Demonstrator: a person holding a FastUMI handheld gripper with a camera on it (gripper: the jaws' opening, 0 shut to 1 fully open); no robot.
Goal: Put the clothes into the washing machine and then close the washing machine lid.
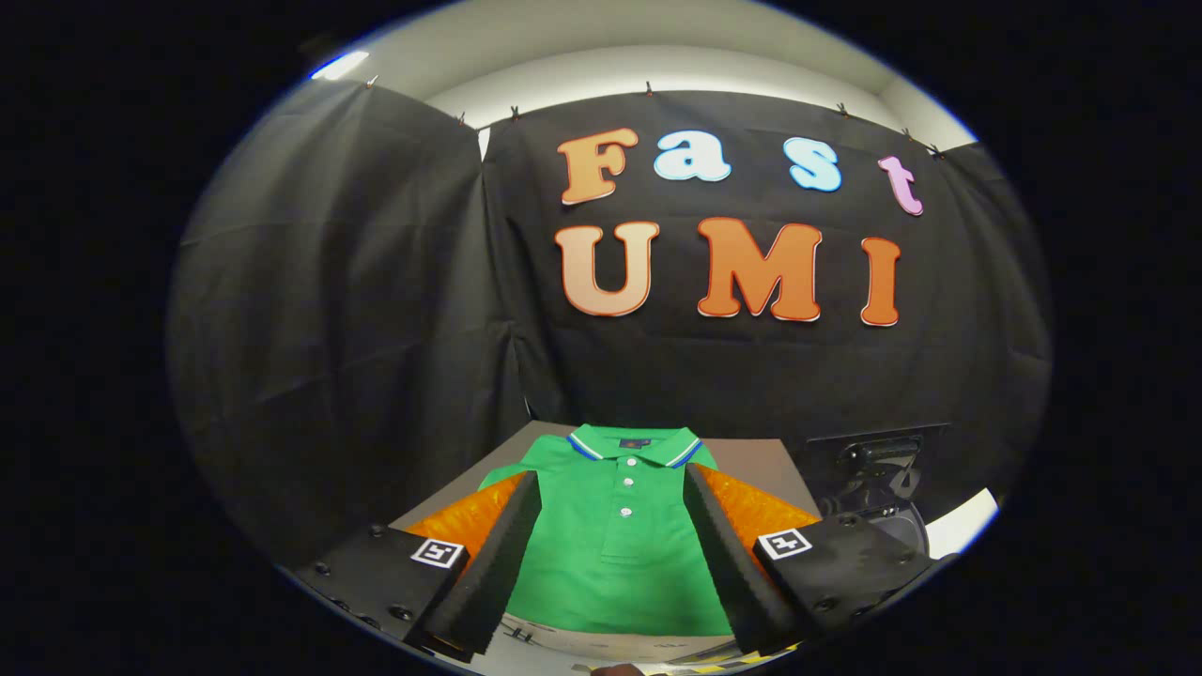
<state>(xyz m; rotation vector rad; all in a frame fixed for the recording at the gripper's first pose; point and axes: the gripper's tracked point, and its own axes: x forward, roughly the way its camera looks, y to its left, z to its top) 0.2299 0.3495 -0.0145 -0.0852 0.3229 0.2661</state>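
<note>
A green polo shirt (pixel 615 535) with a blue-and-white trimmed collar lies folded flat on a grey table (pixel 751 465), collar pointing away from me. My gripper (pixel 612 493) hovers above the shirt and is open, its two black foam-padded fingers (pixel 493 563) spread wide to either side of the shirt's body. Nothing is between the pads. To the right of the table, a dark opening with a raised dark panel (pixel 878 469) looks like the washing machine, with a white rim (pixel 963 521) at its side.
Black cloth walls close the booth behind and to the left. The table's front edge (pixel 610 643) is pale and lies just under the fingers. The dark machine part stands close beside the right finger.
</note>
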